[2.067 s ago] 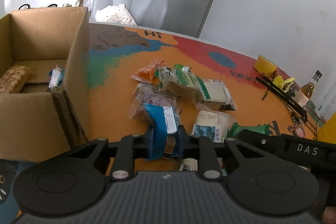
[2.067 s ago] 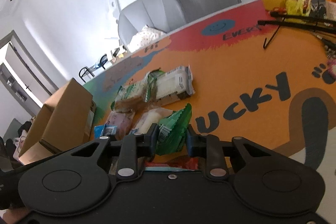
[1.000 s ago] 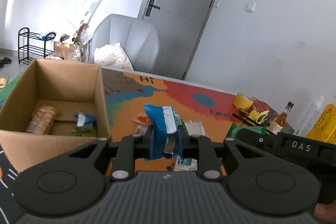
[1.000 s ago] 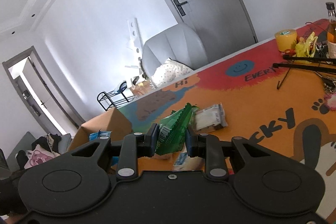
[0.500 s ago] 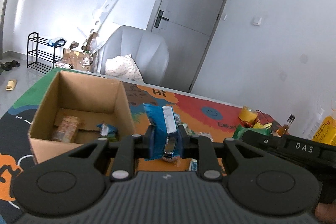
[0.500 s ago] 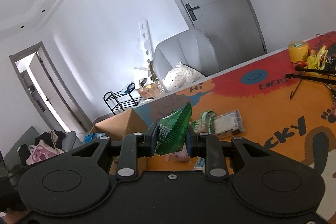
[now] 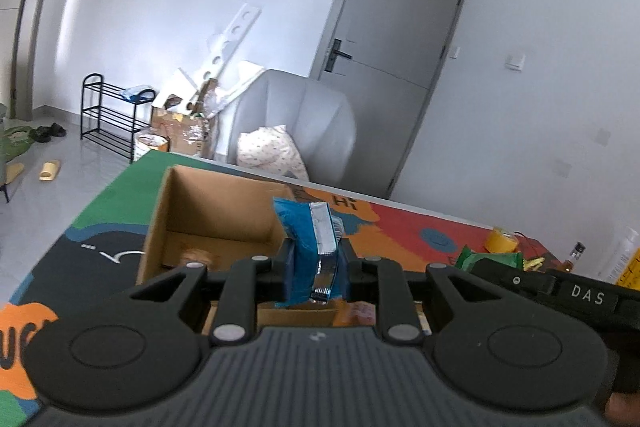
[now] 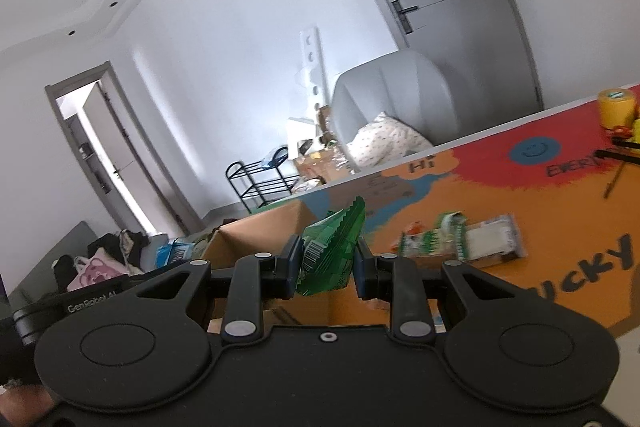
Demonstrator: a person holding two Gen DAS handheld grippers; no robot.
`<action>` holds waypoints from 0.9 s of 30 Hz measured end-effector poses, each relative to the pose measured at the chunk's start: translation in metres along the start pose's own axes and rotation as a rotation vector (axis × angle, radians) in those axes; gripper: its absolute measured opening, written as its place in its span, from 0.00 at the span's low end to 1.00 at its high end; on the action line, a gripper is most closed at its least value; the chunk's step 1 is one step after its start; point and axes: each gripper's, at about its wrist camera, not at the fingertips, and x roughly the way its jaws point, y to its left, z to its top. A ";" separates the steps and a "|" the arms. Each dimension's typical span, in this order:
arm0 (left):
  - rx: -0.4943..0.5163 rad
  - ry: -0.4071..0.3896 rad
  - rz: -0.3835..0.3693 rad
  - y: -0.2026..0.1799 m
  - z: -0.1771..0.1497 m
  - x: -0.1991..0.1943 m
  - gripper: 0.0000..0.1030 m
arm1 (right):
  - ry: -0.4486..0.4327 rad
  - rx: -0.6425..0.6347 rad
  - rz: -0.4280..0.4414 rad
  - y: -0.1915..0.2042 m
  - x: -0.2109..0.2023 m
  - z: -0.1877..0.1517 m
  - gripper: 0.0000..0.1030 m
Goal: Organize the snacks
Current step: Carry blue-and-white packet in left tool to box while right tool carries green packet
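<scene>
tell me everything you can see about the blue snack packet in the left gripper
The blue snack packet is a crinkly foil-like wrapper, bright blue with a silvery strip down its right side. It stands upright, pinched between the left gripper's two black fingers, its top sticking up above them. It hangs in the air in front of the open cardboard box, touching only the fingers.

Your left wrist camera looks forward and slightly down, close above the open cardboard box (image 7: pixel 216 211). Your right wrist camera sits to its right, tilted, facing the same box. Both share the colourful table (image 8: pixel 500 187), grey armchair (image 7: pixel 304 123) and door (image 7: pixel 392 67).
</scene>
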 end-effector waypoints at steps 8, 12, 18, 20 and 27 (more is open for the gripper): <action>-0.033 -0.005 0.054 0.027 0.007 0.003 0.20 | 0.038 -0.034 0.045 0.026 0.024 0.001 0.24; -0.050 0.003 0.073 0.040 0.010 0.009 0.20 | 0.055 -0.048 0.062 0.036 0.036 0.001 0.24; -0.065 0.029 0.094 0.054 0.013 0.024 0.20 | 0.075 -0.053 0.076 0.048 0.056 0.003 0.24; -0.069 0.042 0.092 0.058 0.013 0.030 0.20 | 0.085 -0.057 0.077 0.050 0.063 0.003 0.24; -0.094 0.087 0.085 0.066 0.008 0.051 0.24 | 0.120 -0.049 0.083 0.055 0.082 -0.003 0.24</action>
